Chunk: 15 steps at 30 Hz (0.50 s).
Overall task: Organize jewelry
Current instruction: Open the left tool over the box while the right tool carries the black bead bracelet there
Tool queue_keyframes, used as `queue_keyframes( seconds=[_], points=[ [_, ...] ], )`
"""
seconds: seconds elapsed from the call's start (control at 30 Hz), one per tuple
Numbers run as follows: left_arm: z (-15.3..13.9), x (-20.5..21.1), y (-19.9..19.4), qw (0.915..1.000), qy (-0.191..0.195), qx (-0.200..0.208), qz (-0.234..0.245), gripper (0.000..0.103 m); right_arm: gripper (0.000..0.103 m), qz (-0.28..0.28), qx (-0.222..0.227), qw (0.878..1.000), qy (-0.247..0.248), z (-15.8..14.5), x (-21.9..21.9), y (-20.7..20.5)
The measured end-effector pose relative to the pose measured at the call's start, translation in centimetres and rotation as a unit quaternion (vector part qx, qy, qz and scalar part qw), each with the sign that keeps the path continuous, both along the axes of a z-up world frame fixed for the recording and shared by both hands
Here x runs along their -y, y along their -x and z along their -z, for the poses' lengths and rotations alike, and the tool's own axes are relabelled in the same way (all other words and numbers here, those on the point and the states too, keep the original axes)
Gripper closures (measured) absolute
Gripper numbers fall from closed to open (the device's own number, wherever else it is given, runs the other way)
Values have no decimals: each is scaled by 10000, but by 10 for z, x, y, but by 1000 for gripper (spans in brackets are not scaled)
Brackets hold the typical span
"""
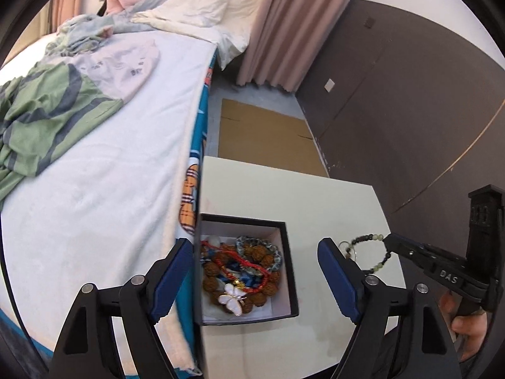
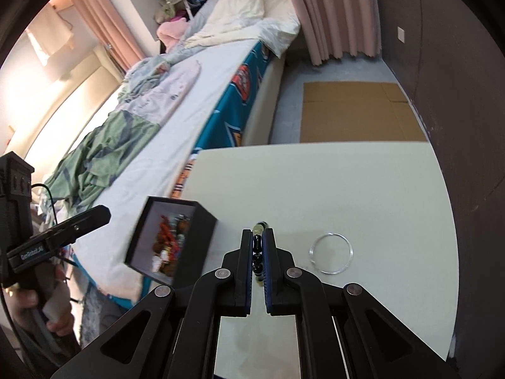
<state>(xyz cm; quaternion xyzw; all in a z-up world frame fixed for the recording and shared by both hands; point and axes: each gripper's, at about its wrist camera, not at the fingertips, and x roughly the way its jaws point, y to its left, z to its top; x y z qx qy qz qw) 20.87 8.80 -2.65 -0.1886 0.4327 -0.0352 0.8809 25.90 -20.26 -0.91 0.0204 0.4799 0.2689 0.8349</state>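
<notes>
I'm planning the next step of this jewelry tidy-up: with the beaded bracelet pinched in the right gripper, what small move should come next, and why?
Probably carry the beaded bracelet sideways until it hangs over the black box. The right gripper is shut on it, clear of the white table, while the box sits open with other jewelry inside. The left gripper is open and empty. A clear ring lies on the table.
</notes>
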Motion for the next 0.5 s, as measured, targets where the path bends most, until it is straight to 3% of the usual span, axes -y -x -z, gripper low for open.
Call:
queue_keyframes(
  seconds=[0.5],
  points=[
    [-4, -32, 23, 9996, 86, 104, -230, 21, 96, -773, 186, 9962, -358, -36, -86, 28]
  ],
)
